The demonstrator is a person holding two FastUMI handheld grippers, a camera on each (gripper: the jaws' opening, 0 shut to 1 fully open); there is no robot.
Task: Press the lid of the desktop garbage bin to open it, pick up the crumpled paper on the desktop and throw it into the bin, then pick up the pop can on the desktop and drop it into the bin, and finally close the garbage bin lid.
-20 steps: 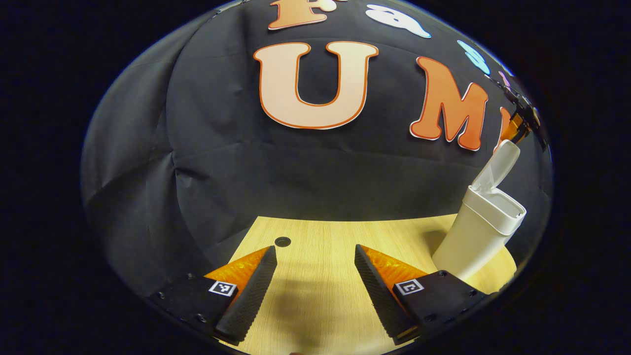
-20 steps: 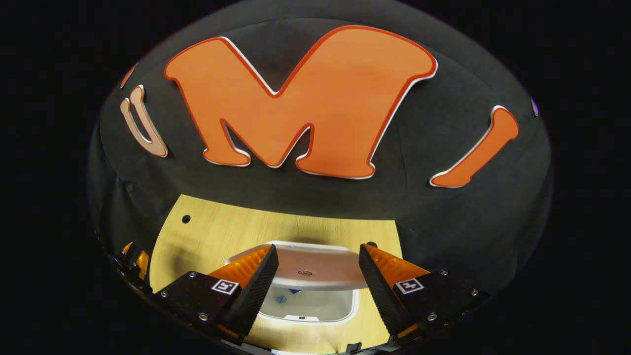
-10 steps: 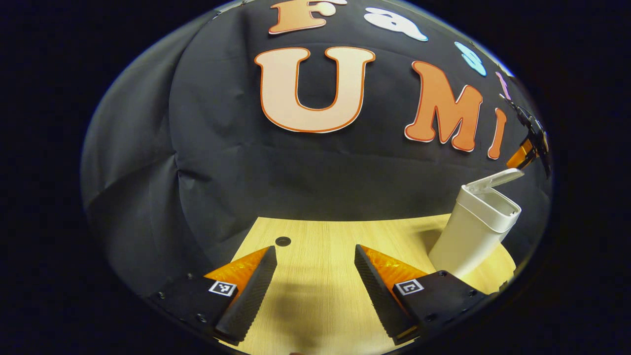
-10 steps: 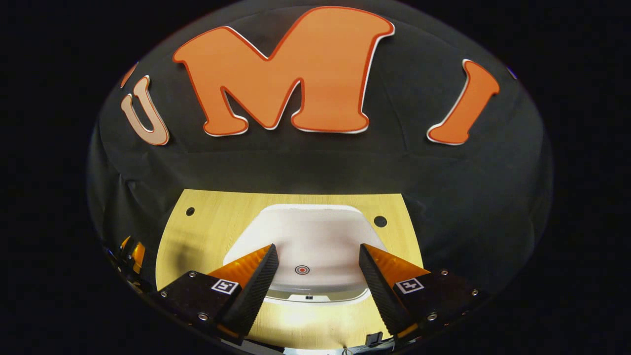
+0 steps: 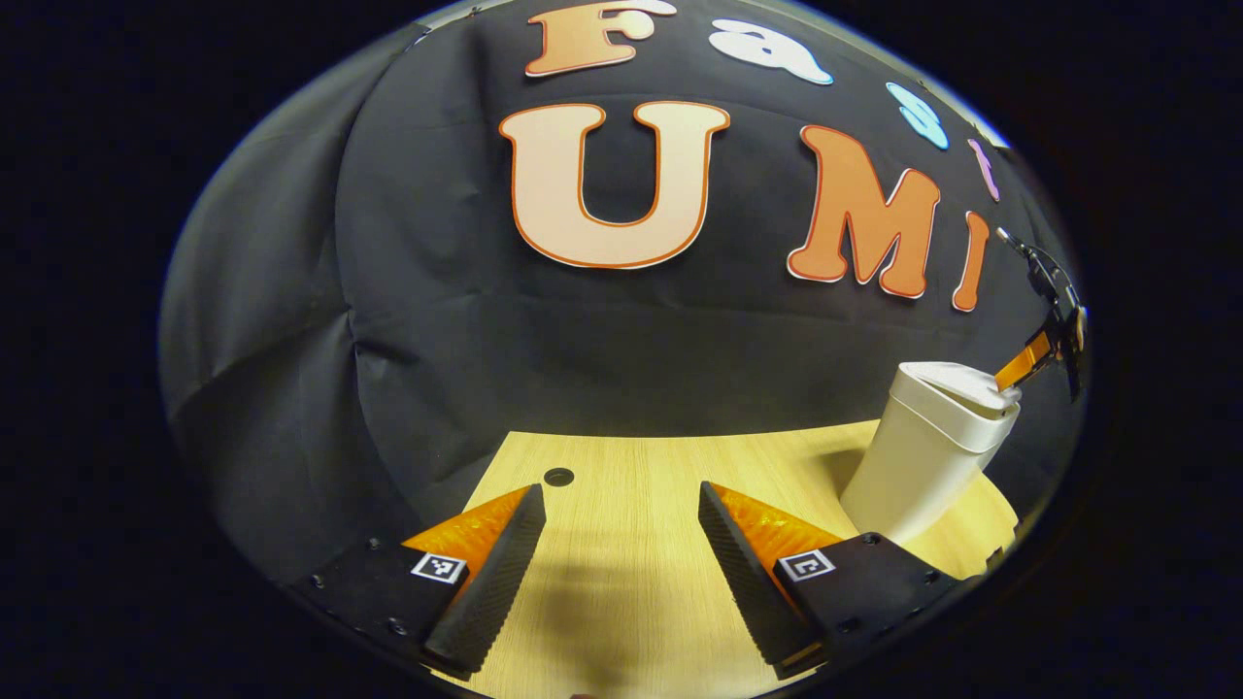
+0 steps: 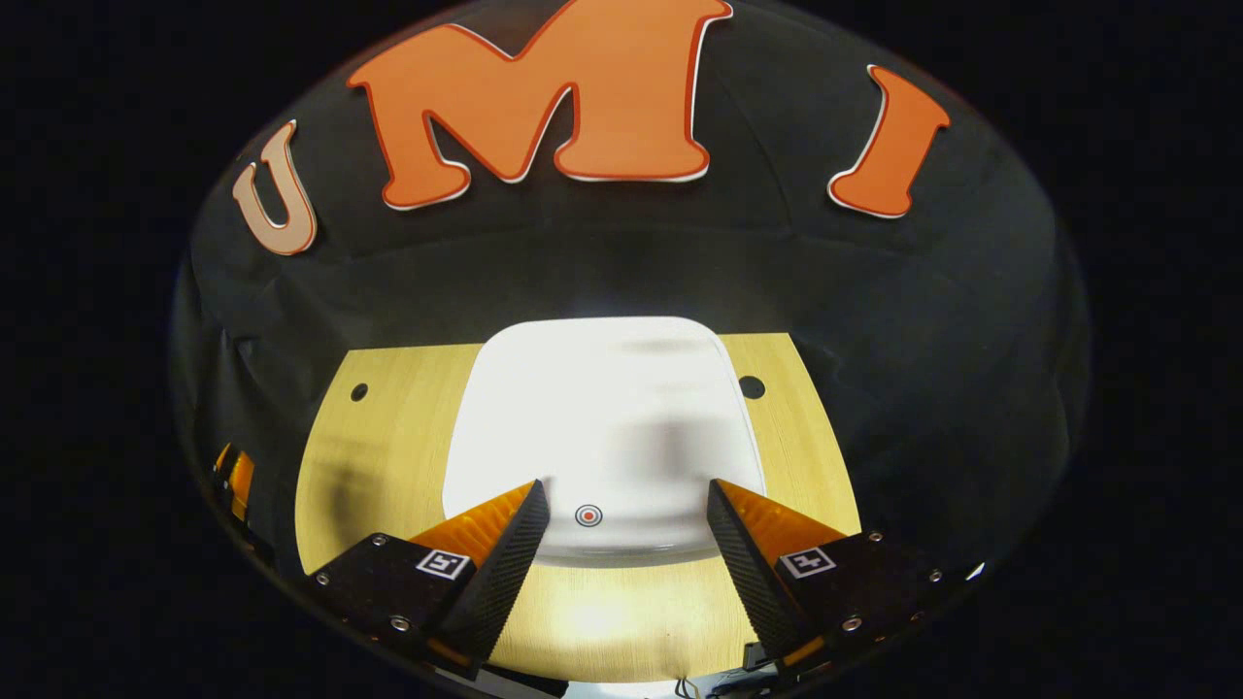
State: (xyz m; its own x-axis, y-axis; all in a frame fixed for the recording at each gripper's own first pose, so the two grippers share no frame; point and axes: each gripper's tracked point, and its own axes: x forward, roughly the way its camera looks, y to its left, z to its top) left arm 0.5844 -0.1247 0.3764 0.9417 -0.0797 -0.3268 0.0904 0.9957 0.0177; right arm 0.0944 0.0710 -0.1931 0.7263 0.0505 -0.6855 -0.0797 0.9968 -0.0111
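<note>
Black cloth hangs behind a pale wood-grain worktop (image 5: 631, 544), and here is the scene from the left gripper view. Nearest the camera, the left gripper (image 5: 621, 500) hovers over bare wood with its jaws spread wide, nothing between them. A small dark hole (image 5: 558, 477) sits in the worktop just beyond its left finger. Farther off to the right stands the white desktop garbage bin (image 5: 923, 456), upright, its lid (image 5: 957, 379) lying flat on top. The right gripper (image 5: 1044, 335) shows at the far edge, right up against the lid's far rim.

Over to the right gripper view: its two fingers are spread wide at the bottom, gripping nothing, poised right over the lid. A small red-ringed dot (image 6: 587, 515) on the lid sits between the fingertips. Beyond, two holes in the worktop flank the bin.
</note>
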